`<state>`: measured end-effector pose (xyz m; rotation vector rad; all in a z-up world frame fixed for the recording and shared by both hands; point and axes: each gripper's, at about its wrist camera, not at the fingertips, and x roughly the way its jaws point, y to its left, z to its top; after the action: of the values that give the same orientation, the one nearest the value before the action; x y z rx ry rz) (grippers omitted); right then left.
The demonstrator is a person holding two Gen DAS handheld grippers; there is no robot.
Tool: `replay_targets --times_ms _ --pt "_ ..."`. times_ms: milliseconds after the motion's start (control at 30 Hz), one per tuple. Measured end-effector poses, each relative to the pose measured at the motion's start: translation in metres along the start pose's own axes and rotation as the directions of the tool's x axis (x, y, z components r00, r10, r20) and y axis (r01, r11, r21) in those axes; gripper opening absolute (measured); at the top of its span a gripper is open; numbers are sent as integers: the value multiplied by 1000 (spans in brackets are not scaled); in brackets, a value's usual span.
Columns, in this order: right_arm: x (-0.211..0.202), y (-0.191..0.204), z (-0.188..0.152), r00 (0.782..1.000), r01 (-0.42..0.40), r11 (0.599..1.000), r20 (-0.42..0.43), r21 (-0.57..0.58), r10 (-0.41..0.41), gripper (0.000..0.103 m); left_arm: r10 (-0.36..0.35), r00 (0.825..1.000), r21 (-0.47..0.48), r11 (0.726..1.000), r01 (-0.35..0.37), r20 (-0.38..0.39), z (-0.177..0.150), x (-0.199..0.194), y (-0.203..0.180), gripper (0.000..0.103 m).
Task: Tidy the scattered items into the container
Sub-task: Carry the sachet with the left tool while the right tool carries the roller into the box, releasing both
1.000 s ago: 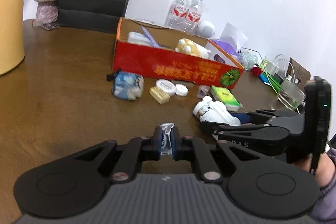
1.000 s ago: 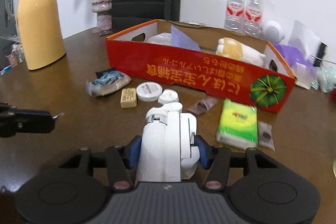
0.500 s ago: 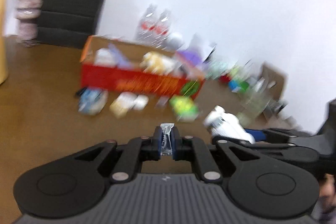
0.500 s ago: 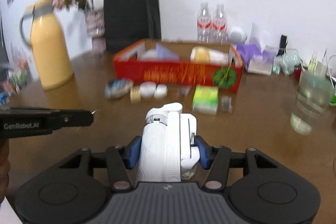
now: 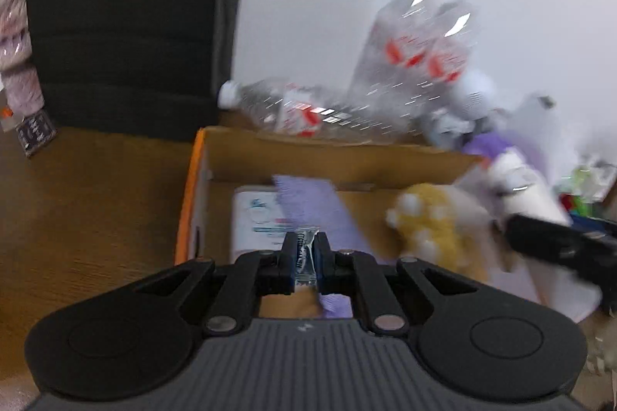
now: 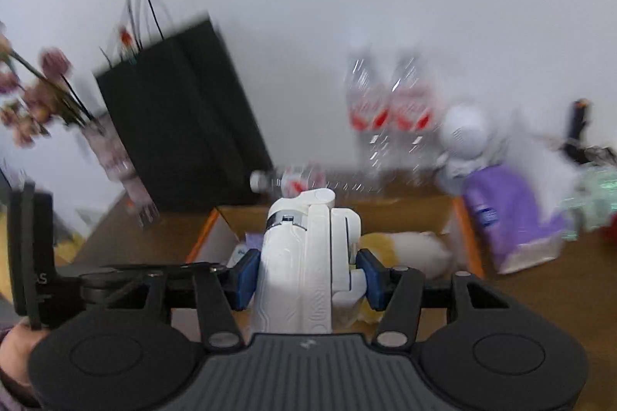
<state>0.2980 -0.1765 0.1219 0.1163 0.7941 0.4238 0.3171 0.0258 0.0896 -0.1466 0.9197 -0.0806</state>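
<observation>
My left gripper (image 5: 304,256) is shut on a small silver snack packet (image 5: 302,258) and hovers over the left part of the open cardboard box (image 5: 193,202). In the box lie a white pack (image 5: 254,218), a purple sheet (image 5: 320,214) and a yellow-white plush toy (image 5: 432,226). My right gripper (image 6: 304,276) is shut on a white plastic device (image 6: 300,264) and hangs over the box's (image 6: 408,214) front edge. The right gripper also shows at the right of the left wrist view (image 5: 559,245). Both views are motion-blurred.
Behind the box stand two water bottles (image 6: 385,118), one lying bottle (image 5: 285,106), a black paper bag (image 6: 181,118), a white round speaker (image 6: 464,131) and a purple tissue pack (image 6: 509,214). A flower vase (image 6: 112,156) is at the left. The brown table (image 5: 85,202) surrounds the box.
Both grippers have moved forward and up from the table's front to above the box, each still holding its item. The loose items on the table have dropped out of view.
</observation>
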Motion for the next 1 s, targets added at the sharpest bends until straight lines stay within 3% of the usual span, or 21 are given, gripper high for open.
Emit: replay_targets --times_ms 200,233,267,333,400,600,667,833,933,1000 --pt "99 26 -6 993 2 1000 -120 -11 -3 53 9 999 68 998 -6 -38 -18 9 21 12" --pt "110 31 -7 991 2 1000 -132 -16 -4 53 7 999 74 997 -4 -35 -16 9 20 18" --pt "120 34 -9 989 3 1000 -147 -16 -5 53 0 999 78 997 3 -43 -15 10 19 39" --pt "141 37 -12 983 12 1000 -181 -3 -12 54 -11 998 81 997 16 -66 -15 13 18 61" --pt "154 34 -13 977 41 999 -211 24 -35 54 -3 998 89 996 8 -58 -15 15 17 61" --pt "122 35 -1 988 62 998 -144 1 -61 60 -18 997 12 1000 19 -80 -5 19 25 64" --pt "107 39 2 989 62 998 -134 -25 -65 67 -14 997 6 1000 15 -74 -5 10 25 75" --pt "78 35 -2 983 94 994 -157 -47 -101 70 29 998 56 998 -27 -49 -15 -15 18 81" --pt "59 26 -6 978 104 994 -180 -17 -106 71 124 992 32 992 -124 -9 -23 -35 20 82" --pt "46 20 -14 977 94 996 -192 2 -91 73 128 992 27 991 -128 14 -29 -52 20 82"
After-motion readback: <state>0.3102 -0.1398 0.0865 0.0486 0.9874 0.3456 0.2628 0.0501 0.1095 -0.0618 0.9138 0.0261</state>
